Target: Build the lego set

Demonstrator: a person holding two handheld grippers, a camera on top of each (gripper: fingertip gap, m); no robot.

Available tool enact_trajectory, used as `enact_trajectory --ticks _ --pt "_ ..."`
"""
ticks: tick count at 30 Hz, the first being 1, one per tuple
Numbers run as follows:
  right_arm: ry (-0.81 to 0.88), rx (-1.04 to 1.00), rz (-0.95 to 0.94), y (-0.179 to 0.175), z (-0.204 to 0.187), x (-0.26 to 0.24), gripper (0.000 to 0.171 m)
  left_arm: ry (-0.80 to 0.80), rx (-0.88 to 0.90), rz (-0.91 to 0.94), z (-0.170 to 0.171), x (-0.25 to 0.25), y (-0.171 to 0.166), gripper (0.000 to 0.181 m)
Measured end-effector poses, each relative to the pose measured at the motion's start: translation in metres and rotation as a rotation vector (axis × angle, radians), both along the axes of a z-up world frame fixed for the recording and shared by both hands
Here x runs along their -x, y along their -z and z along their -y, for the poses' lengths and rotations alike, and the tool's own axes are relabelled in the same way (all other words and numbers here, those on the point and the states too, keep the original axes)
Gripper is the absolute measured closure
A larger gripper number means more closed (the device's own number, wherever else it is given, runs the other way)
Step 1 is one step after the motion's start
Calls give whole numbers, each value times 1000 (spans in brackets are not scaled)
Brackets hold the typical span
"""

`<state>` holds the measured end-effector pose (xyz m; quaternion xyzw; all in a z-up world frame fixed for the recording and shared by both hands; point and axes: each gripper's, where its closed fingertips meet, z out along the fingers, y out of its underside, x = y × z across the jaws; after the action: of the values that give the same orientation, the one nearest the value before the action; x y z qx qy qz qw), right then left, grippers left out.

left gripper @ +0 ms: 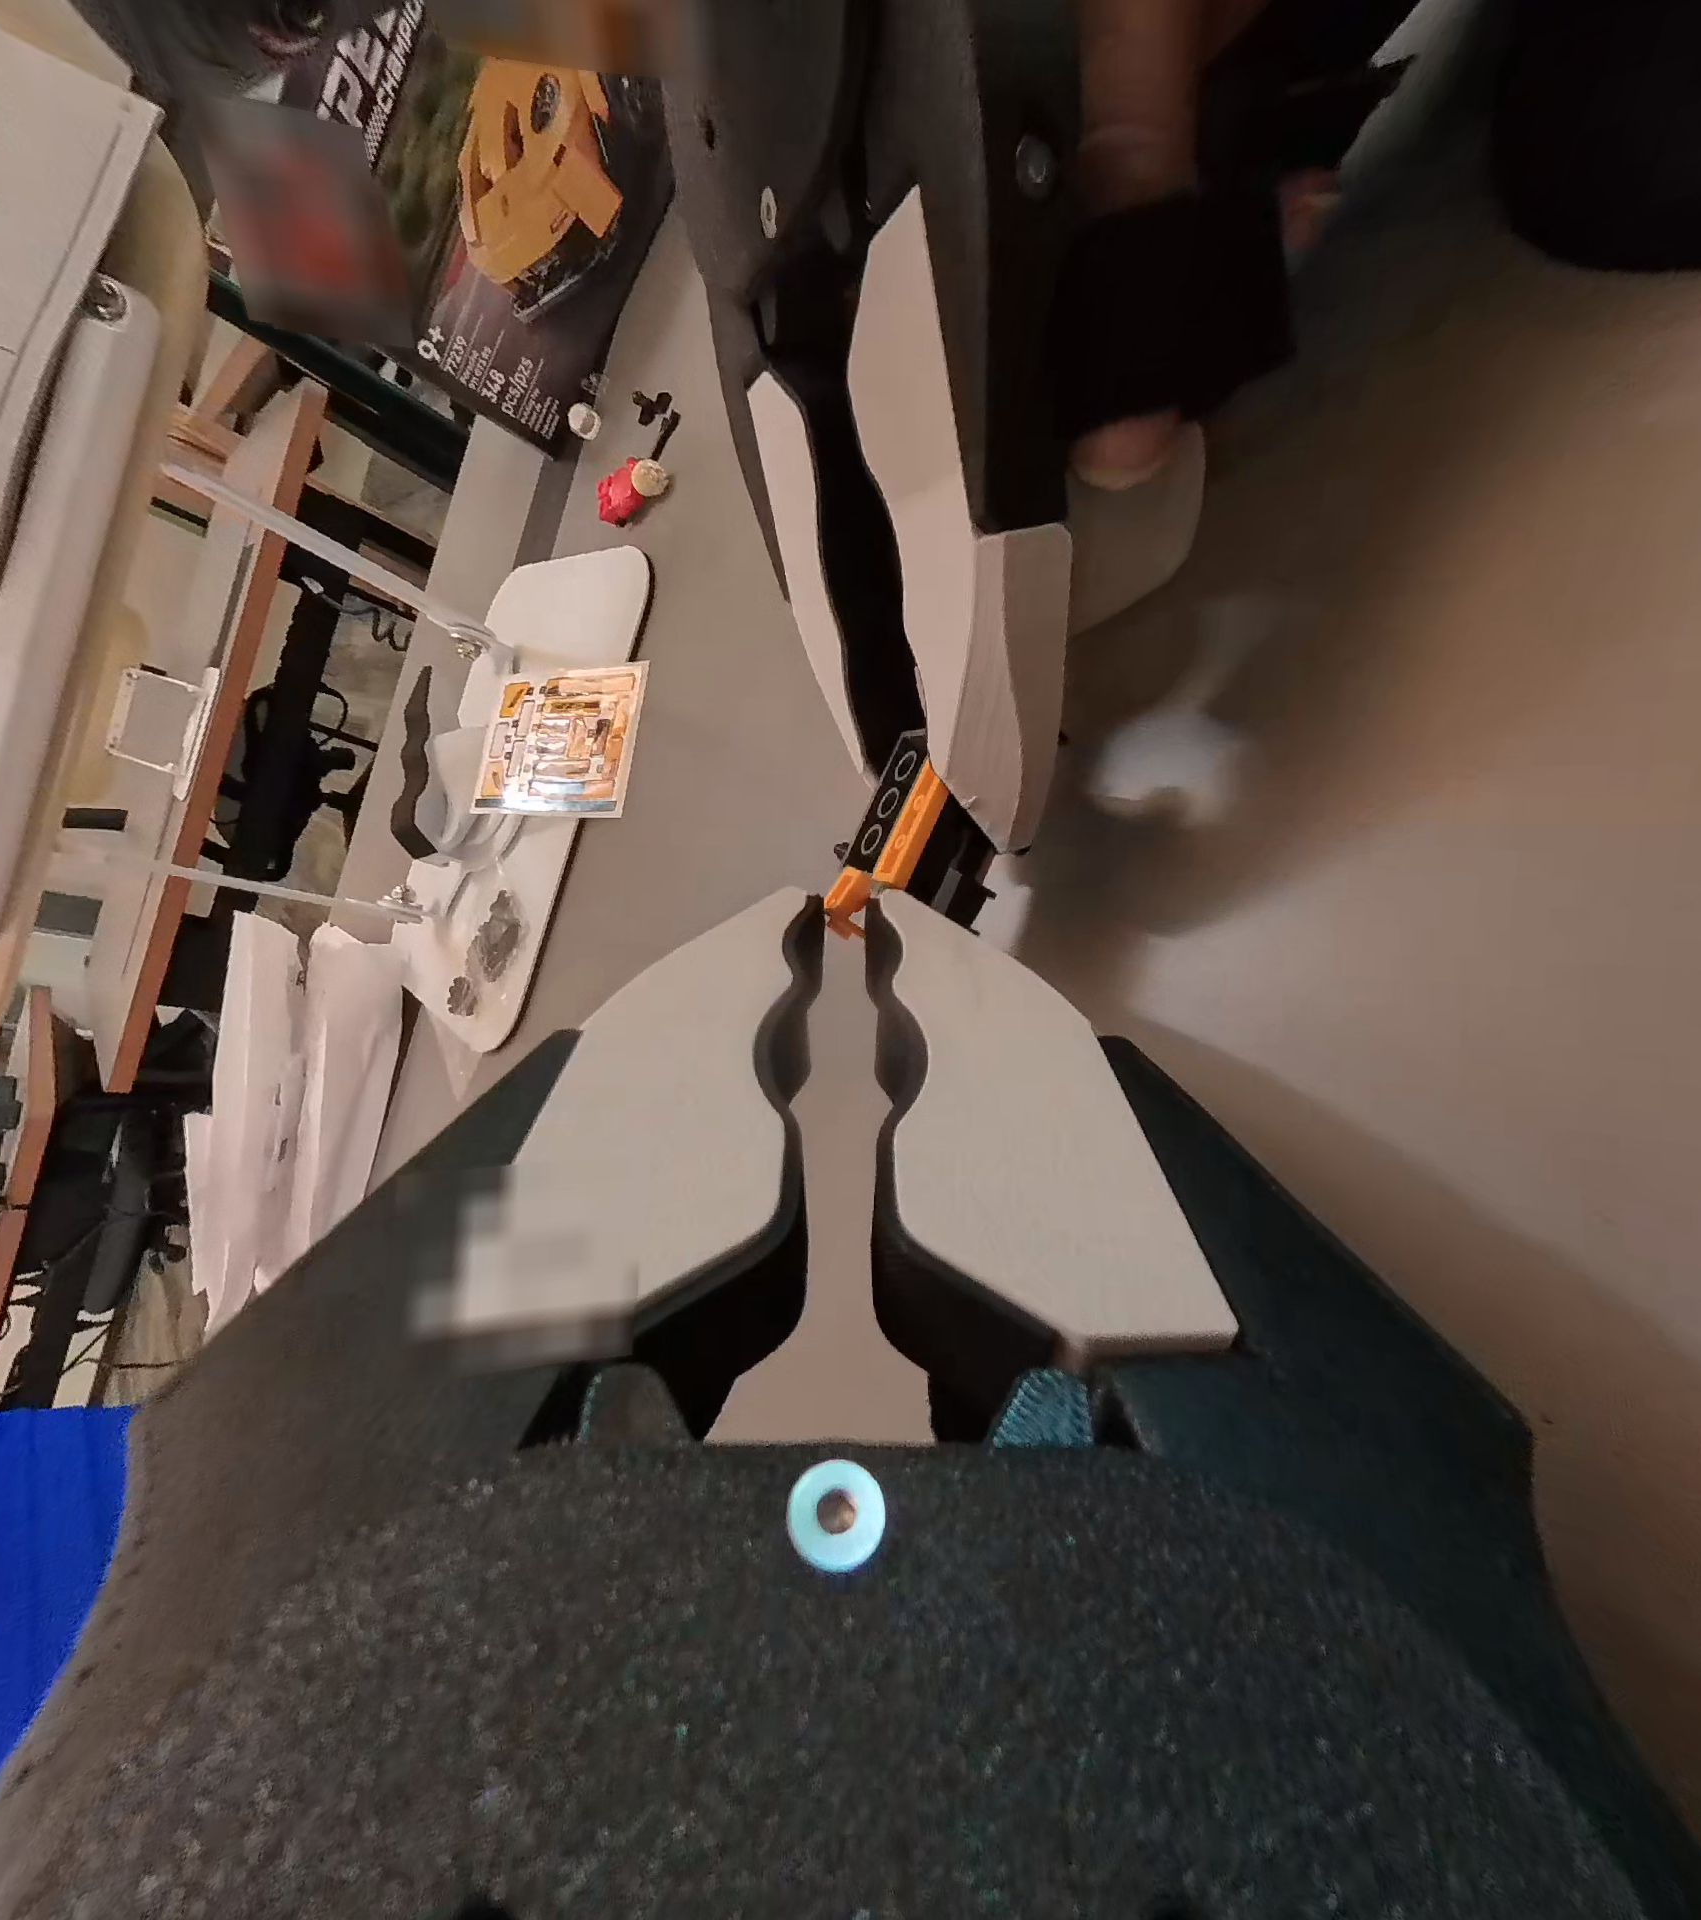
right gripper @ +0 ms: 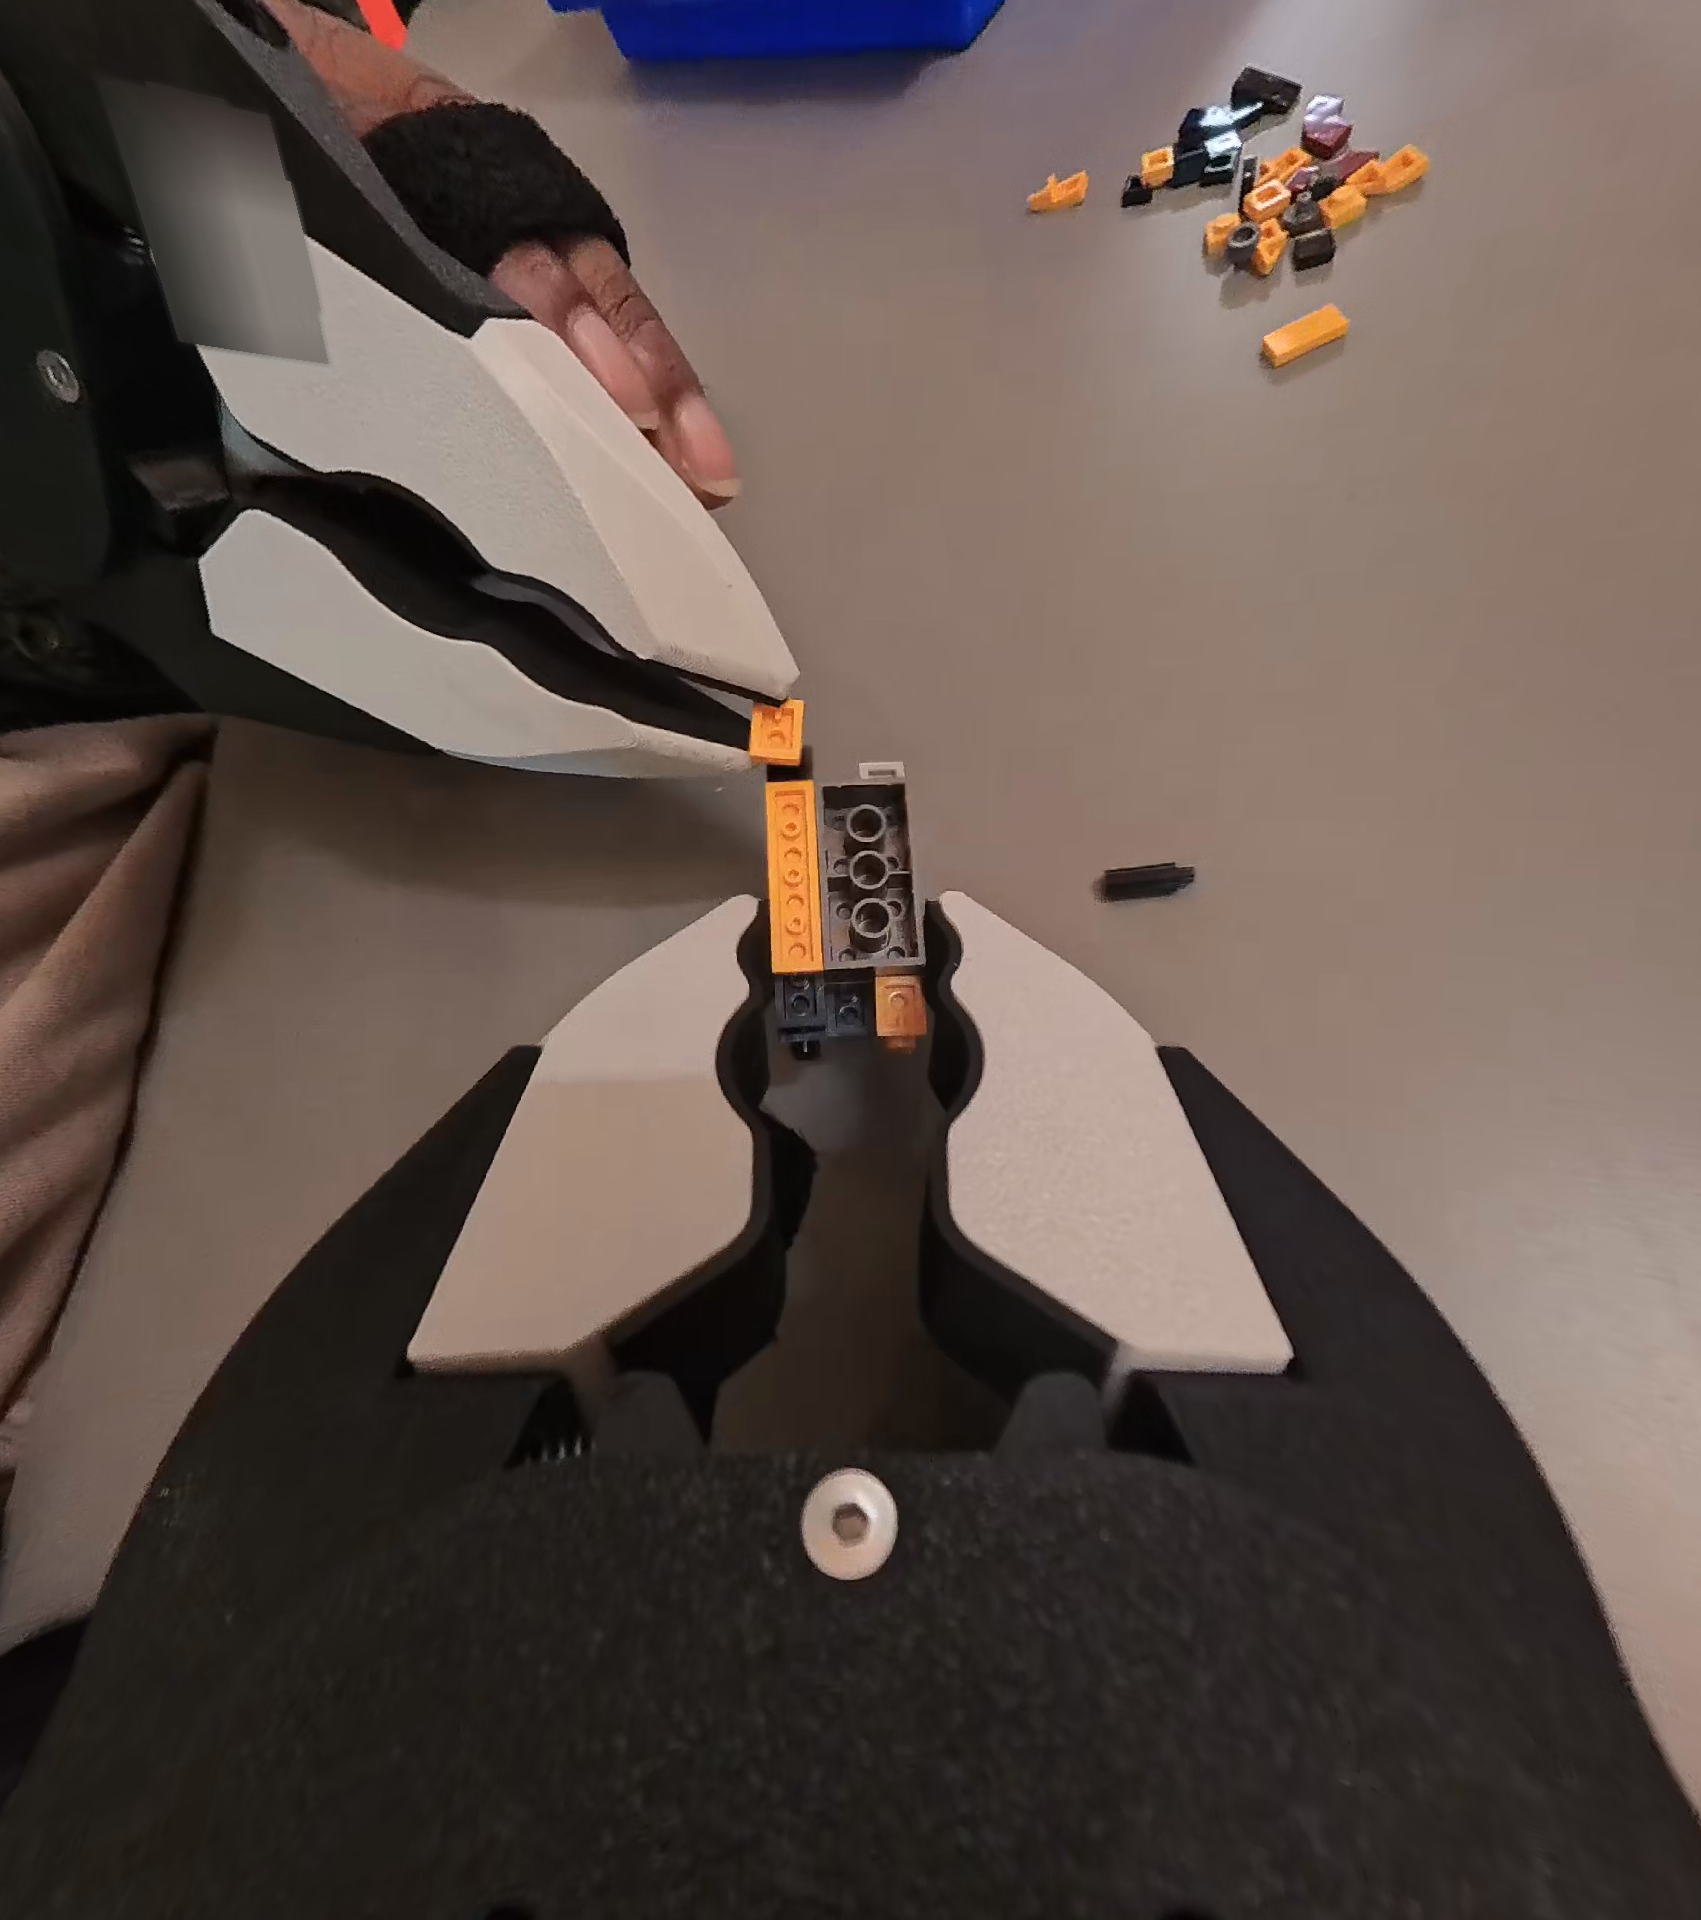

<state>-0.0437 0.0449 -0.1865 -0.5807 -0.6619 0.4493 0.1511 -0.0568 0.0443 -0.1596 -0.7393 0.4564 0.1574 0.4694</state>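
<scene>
Right gripper [right gripper: 846, 925] clamps small lego assembly [right gripper: 846, 894] above the grey table [right gripper: 1345, 727], underside facing the camera.

Assembly: long orange plate [right gripper: 791, 878] beside a grey brick [right gripper: 867, 873], darker bits and an orange stud piece below. Left gripper [right gripper: 773, 727] pinches a small orange piece [right gripper: 776, 730] at its fingertips, just beside the plate's far end; contact unclear. Loose orange and dark pieces [right gripper: 1282, 187] lie well apart, a black pin [right gripper: 1145, 881] nearer. Set box [left gripper: 524, 208] and sticker sheet [left gripper: 560, 743] sit at the far edge.

L gripper [left gripper: 841, 914] pinched near-shut, tips just beside R gripper [right gripper: 846, 914], jaws part-closed; 2 gloved hands.
</scene>
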Motion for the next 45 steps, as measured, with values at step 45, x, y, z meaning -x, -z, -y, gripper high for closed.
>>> enact_trajectory --ticks 45 --pt "126 -137 -416 -57 -19 13 144 -96 163 426 -9 2 -47 159"
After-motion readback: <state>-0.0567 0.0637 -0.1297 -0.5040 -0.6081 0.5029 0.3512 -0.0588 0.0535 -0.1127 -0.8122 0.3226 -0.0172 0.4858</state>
